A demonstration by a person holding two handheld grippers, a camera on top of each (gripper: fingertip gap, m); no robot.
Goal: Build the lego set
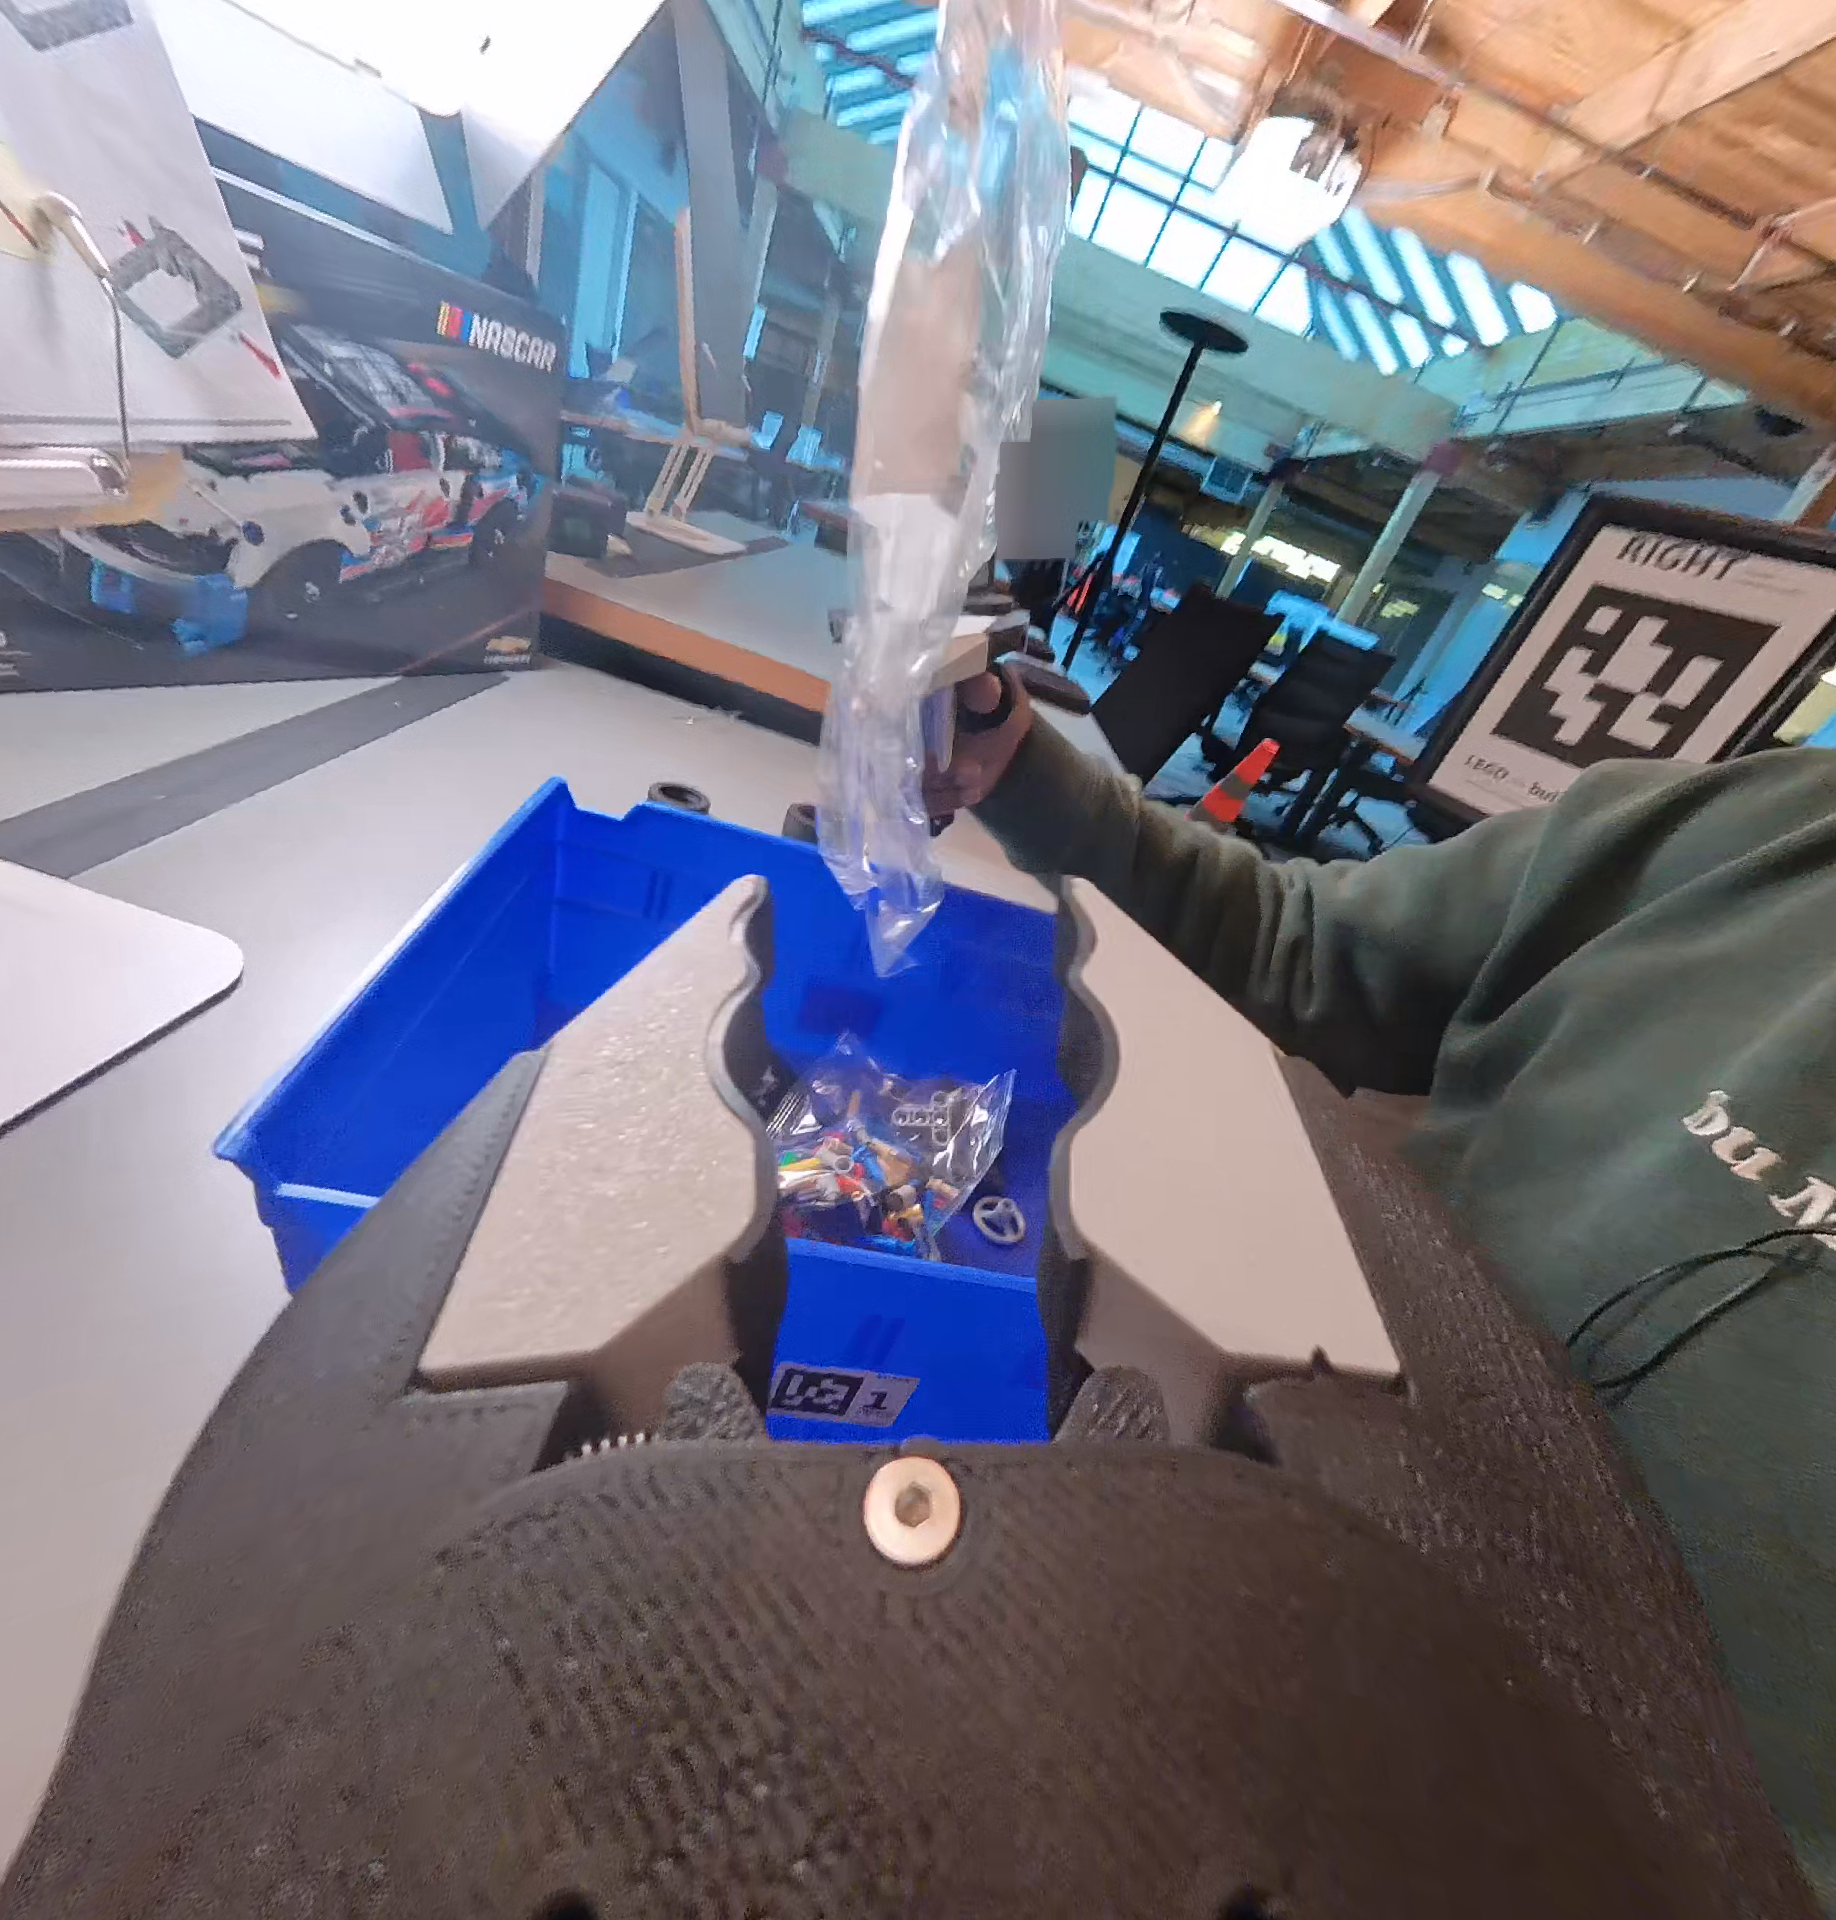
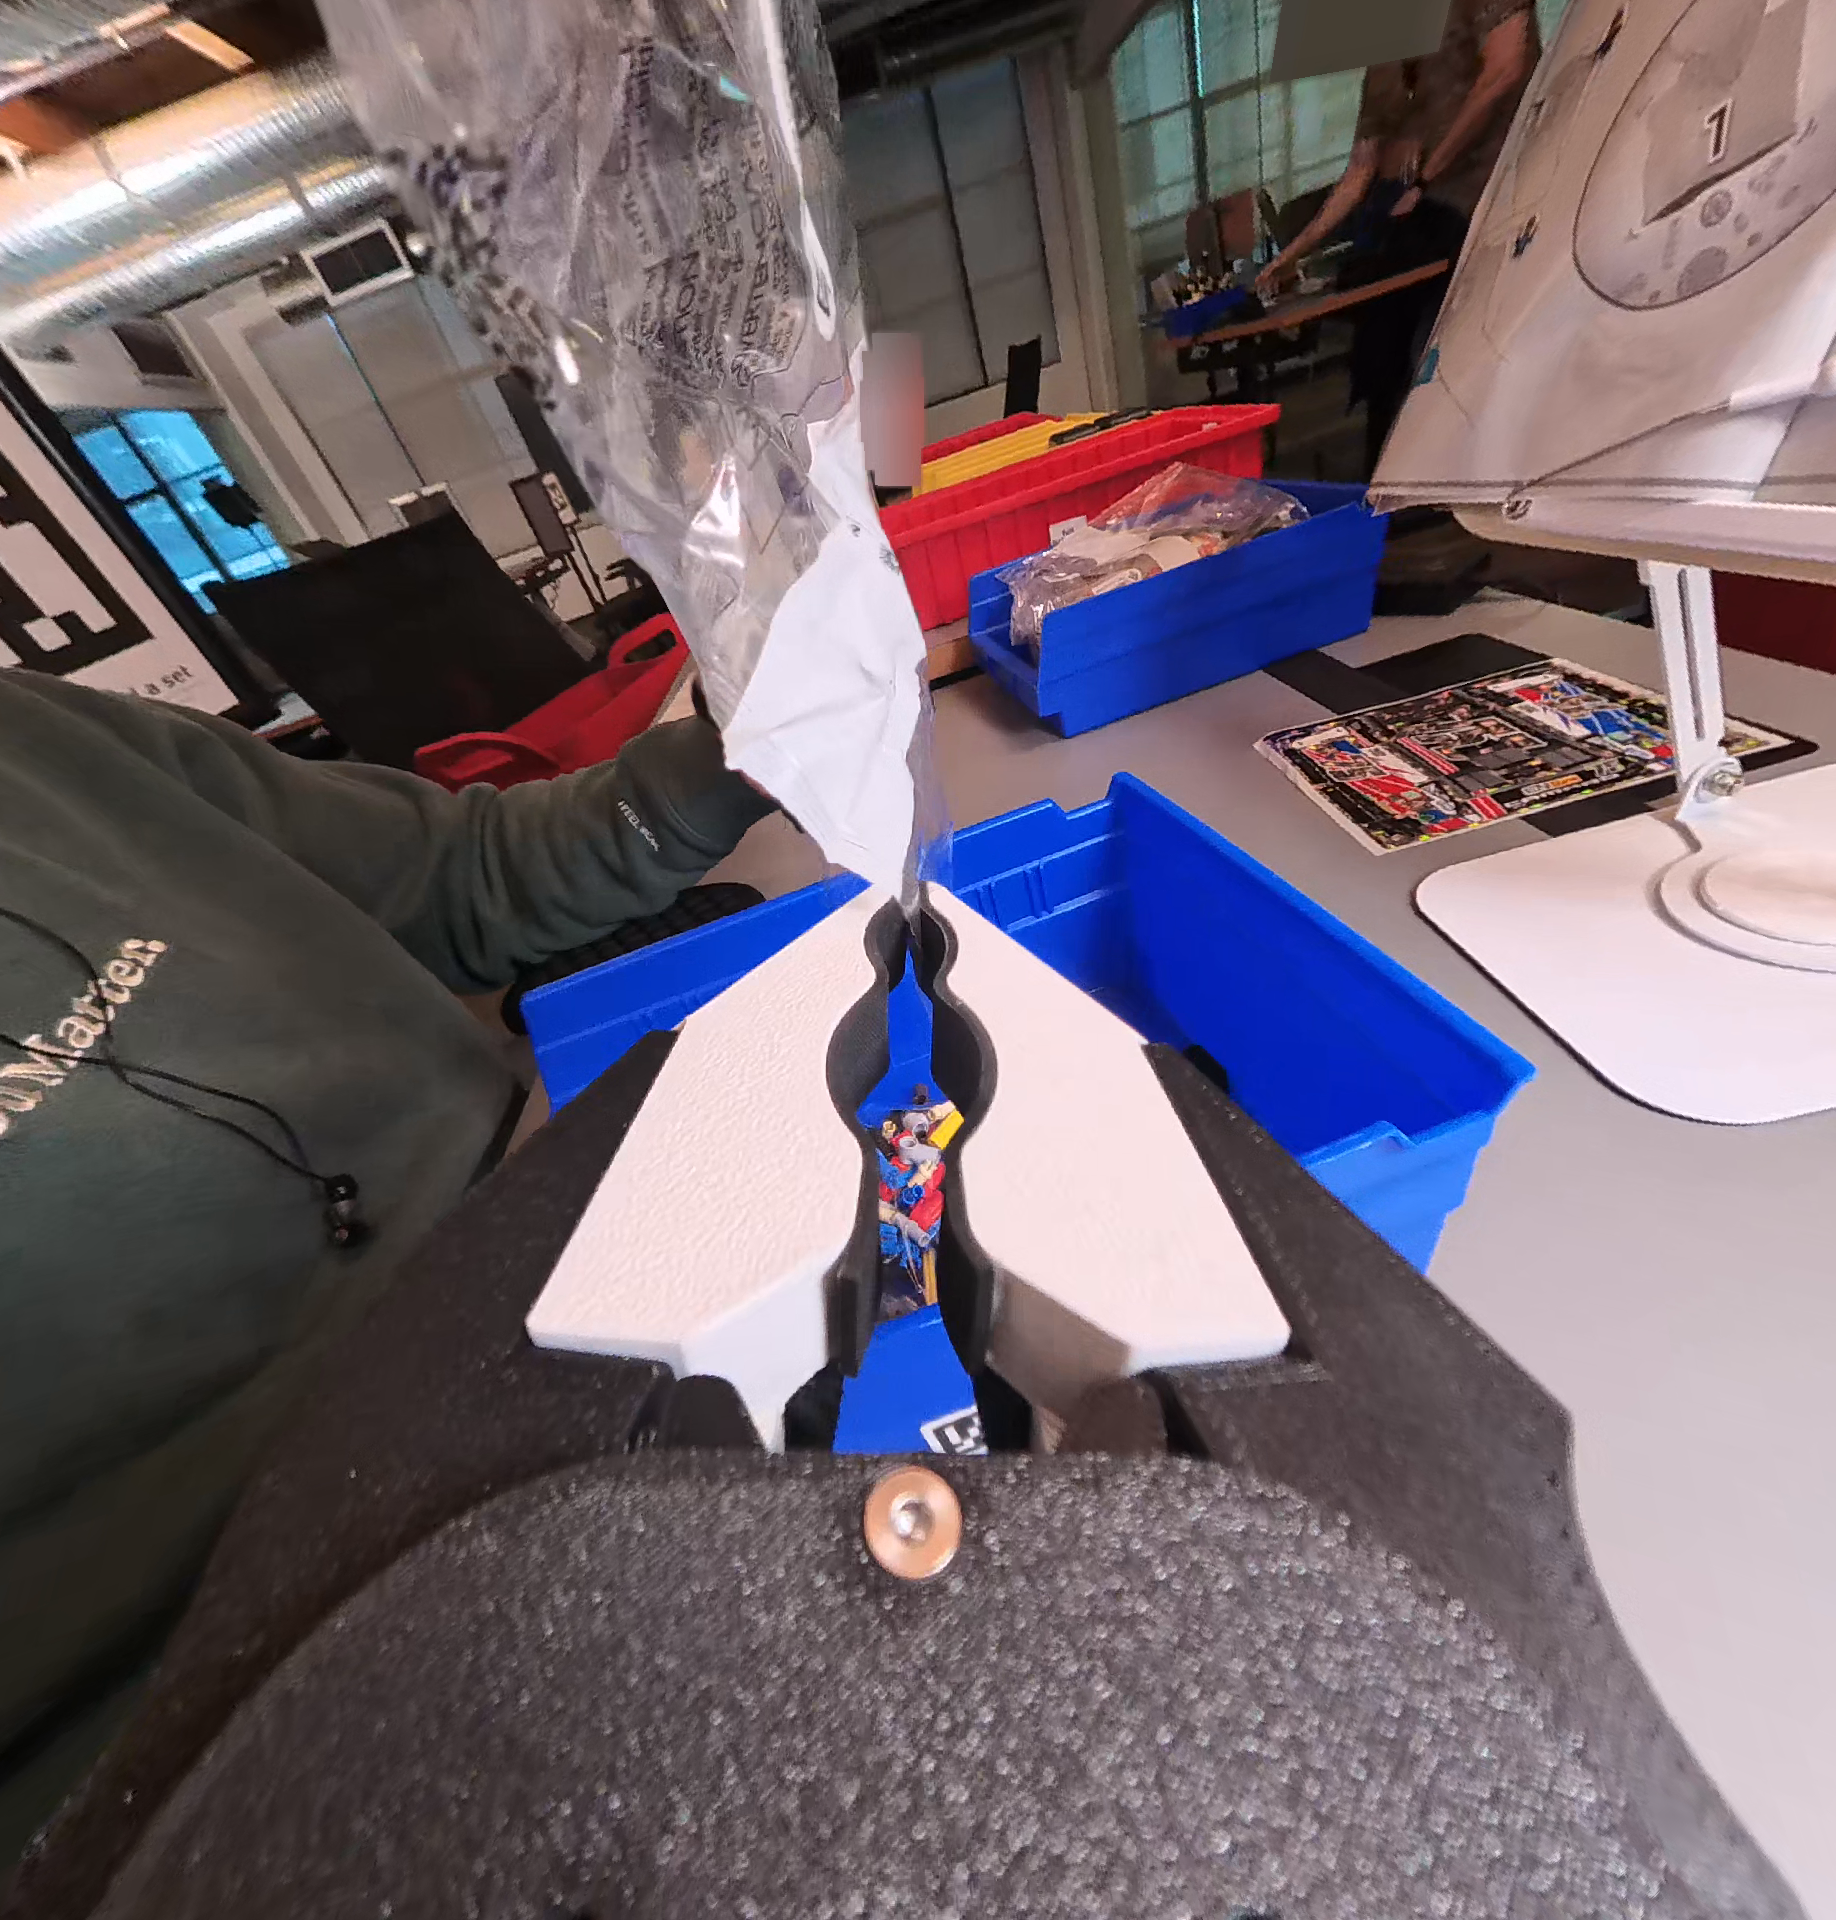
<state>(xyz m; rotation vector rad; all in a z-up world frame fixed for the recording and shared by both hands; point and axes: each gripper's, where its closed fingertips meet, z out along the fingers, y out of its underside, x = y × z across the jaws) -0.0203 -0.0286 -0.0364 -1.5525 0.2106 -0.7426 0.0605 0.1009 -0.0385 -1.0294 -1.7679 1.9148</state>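
Observation:
A blue bin (image 1: 457, 997) stands on the grey table and also shows in the right wrist view (image 2: 1257, 997). In it lie a small clear bag of coloured pieces (image 1: 883, 1143), seen between the fingers in the right wrist view (image 2: 909, 1174), and a loose grey steering wheel (image 1: 997, 1221). My left gripper (image 1: 914, 894) is open and empty above the bin's near end. My right gripper (image 2: 909, 904) is shut on a large, empty-looking clear plastic bag (image 2: 685, 312) held over the bin. In the left wrist view that bag (image 1: 955, 364) hangs down to the bin's far end.
An instruction booklet (image 2: 1662, 260) sits on a white stand with a flat base (image 2: 1672, 966) beside the bin. The set's box (image 1: 322, 499) stands behind. A sticker sheet (image 2: 1485, 748), a second blue bin of bags (image 2: 1184, 613) and a red bin (image 2: 1080, 478) lie farther back. The left gripper's tips are roughly 15 cm from the right gripper's.

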